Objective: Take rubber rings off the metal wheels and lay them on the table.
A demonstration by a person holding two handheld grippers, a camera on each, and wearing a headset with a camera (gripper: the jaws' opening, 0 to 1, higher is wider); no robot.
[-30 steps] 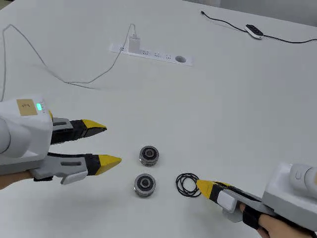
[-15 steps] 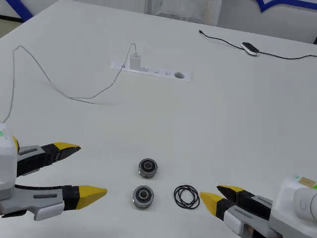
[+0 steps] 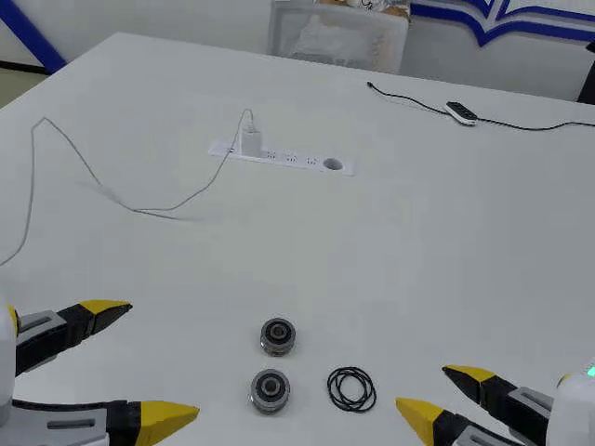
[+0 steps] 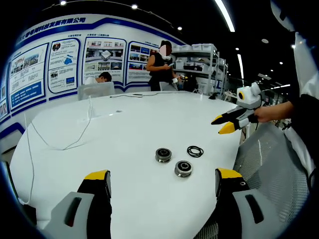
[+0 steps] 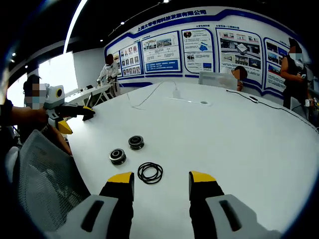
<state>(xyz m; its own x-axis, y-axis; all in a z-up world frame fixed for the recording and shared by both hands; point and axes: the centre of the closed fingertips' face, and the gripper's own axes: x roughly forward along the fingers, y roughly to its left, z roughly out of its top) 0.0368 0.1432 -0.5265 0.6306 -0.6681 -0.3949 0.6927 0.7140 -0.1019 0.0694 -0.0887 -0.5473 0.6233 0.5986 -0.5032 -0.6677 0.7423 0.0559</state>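
Two metal wheels lie on the one desk: a far wheel and a near wheel. There is one heap of black rubber rings, overlapping so their number cannot be told. One power strip holds one charger with one white cable. One remote lies along one black cable. There are two hand-held grippers, left hand-held gripper and right hand-held gripper.

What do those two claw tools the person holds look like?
The left gripper and right gripper match: two long pointed jaws with yellow tips, black middles, grey-white bodies. A small green light glows on the right one.
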